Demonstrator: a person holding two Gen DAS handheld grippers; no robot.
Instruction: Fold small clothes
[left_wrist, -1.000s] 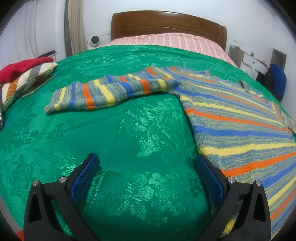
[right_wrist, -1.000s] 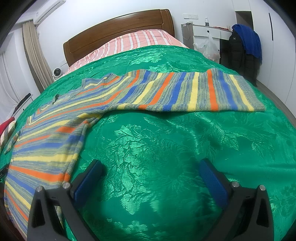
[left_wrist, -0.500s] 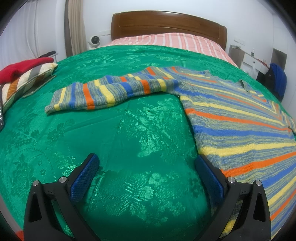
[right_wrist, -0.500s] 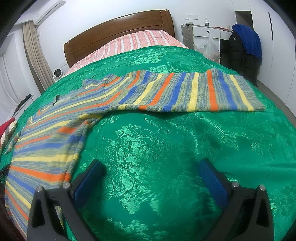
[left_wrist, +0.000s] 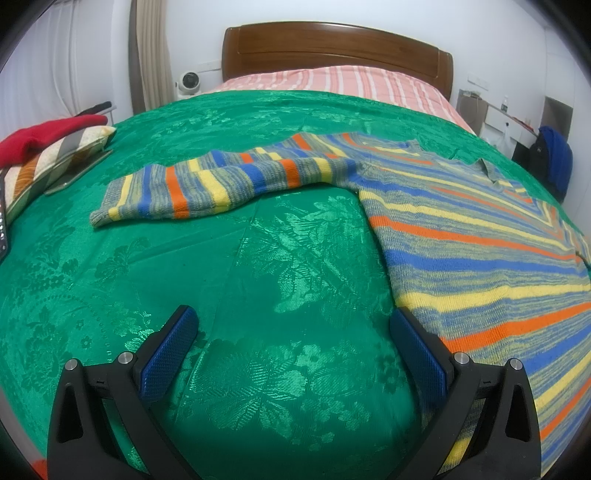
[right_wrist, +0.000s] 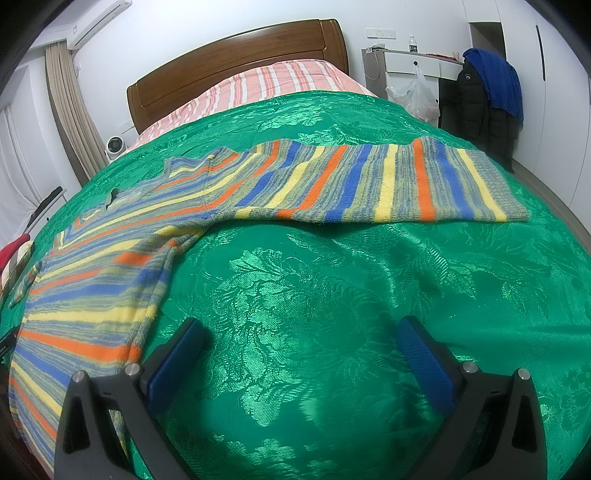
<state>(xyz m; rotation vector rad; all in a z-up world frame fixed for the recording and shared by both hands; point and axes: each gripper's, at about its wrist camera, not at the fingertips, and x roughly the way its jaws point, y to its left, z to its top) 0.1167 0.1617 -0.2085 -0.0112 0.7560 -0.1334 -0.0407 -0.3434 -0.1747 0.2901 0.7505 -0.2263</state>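
Landmark: we place everything by the striped sweater (left_wrist: 461, 236), spread flat and face up on the green bedspread (left_wrist: 258, 295), neck toward the wooden headboard (left_wrist: 332, 48).

Where the sweater lies: its body runs from the headboard end down to the near edge of the bed; we see no fold in it yet.

Left gripper (left_wrist: 293, 326): spread wide with nothing between the blue pads. It hovers over bare bedspread just off the sweater's left side edge, near the hem, and its right-hand finger looks to sit at that edge.

Right gripper (right_wrist: 301, 332): equally wide and empty, over bare bedspread just off the sweater's right side edge, near the hem corner.

Left sleeve (left_wrist: 207, 184): reaches out from the shoulder away from the body, long axis crosswise to the body, a little rumpled and partly doubled on itself. Its cuff end lies ahead of the left gripper and to its left, well apart from it.

Right sleeve (right_wrist: 369, 184): lies flat and straight, long axis also crosswise, cuff well ahead and to the right of the right gripper.

Nearer arm: we judge each sleeve belongs to the gripper on its own side, and neither is closer than the other.

What the move turns on: we think each sleeve must swing inward across the body, so each gripper first has to travel forward and outward to a cuff.
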